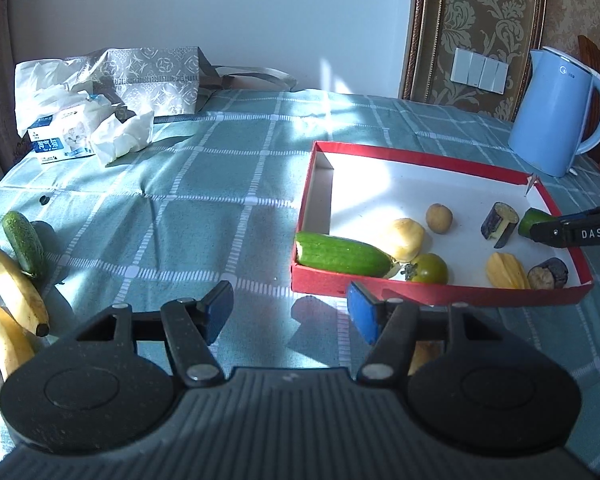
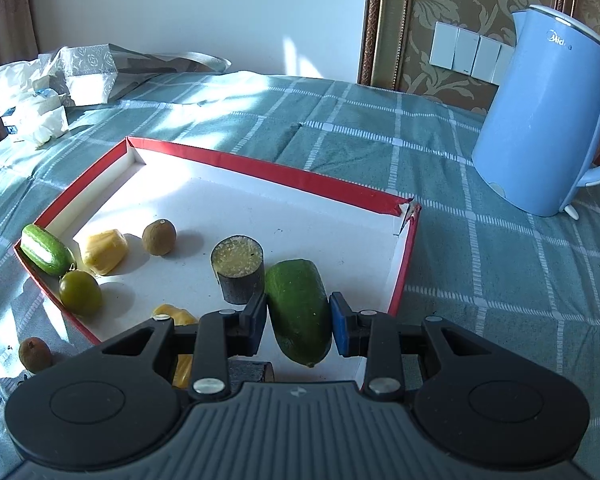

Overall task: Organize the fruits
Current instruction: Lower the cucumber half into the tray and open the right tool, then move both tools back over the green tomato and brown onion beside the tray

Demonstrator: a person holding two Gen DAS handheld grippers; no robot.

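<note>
My right gripper [image 2: 299, 317] is shut on a green cucumber piece [image 2: 298, 304] above the near right part of the red box [image 2: 260, 168]. The box holds a cut cucumber [image 2: 46, 250], a yellow chunk [image 2: 103, 251], a brown kiwi [image 2: 159, 237], a green tomato [image 2: 80, 292] and an eggplant piece [image 2: 240, 274]. My left gripper [image 1: 290, 304] stands open and empty over the cloth, just left of the box [image 1: 420, 158]. At the left edge lie a small cucumber [image 1: 22, 246] and two bananas [image 1: 14, 284]. Outside the box lies another brown fruit [image 2: 35, 354].
A blue kettle [image 1: 560, 112] stands behind the box at the right. Tissue packs [image 1: 84, 132] and a patterned bag [image 1: 152, 80] sit at the back left. Checked green cloth [image 1: 200, 200] covers the table. A wall with switches rises behind.
</note>
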